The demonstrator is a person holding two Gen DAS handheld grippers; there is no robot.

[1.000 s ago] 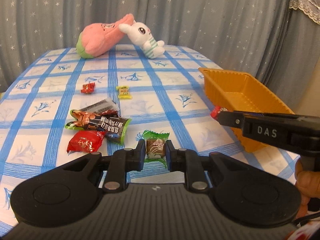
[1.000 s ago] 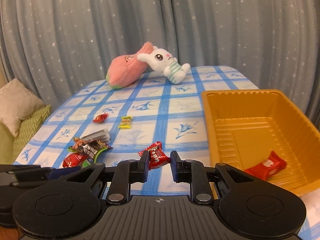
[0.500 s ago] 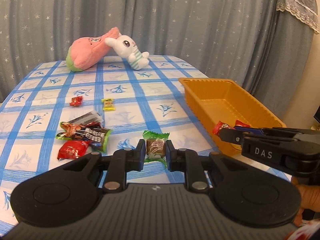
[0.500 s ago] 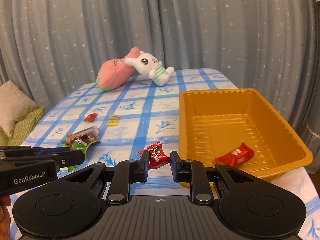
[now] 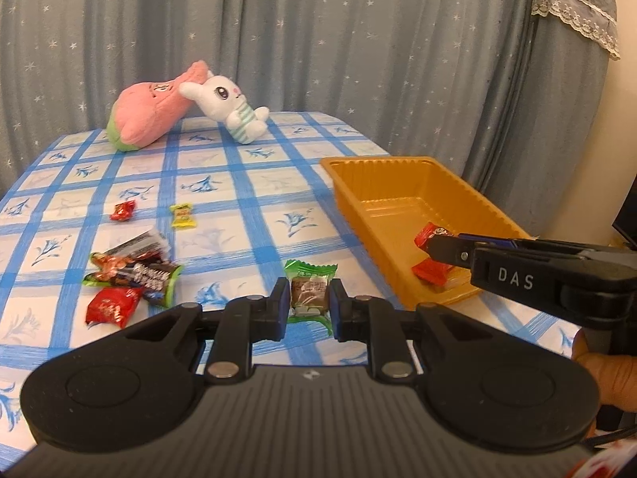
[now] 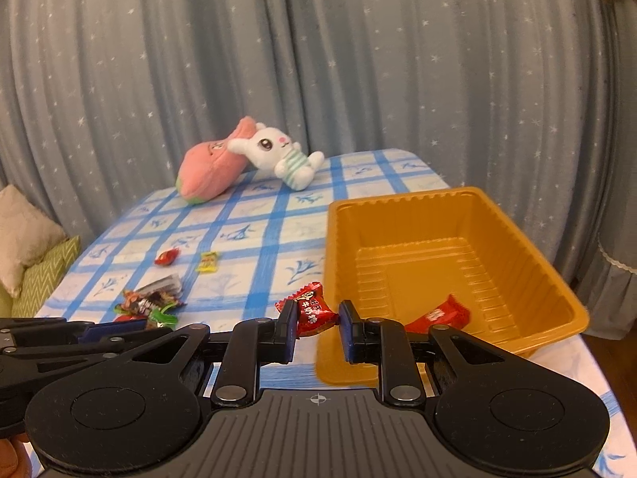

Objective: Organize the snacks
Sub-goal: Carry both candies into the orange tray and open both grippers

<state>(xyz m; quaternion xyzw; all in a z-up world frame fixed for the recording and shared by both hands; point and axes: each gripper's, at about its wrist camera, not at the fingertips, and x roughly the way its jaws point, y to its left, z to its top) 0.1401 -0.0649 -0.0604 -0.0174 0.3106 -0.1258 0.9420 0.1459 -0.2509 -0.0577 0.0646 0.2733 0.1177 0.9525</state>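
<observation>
The left gripper [image 5: 308,304] is clamping a green-wrapped candy [image 5: 309,294] above the table's [image 5: 254,183] near edge. The right gripper [image 6: 317,326] is pinching a red candy [image 6: 312,310], hanging right by the near-left corner of the orange tray [image 6: 533,267]; from the left view its tip is sitting over the tray's near end. One red packet [image 6: 440,314] is already lying inside. I'd say the job is barely started: two sweets are about to go in. Farther left a pile of wrappers [image 5: 131,275] is waiting, then a small red candy [image 5: 122,211] and a yellow one [image 5: 183,216]. Two plush toys [image 5: 187,111] are leaning together at the far edge
</observation>
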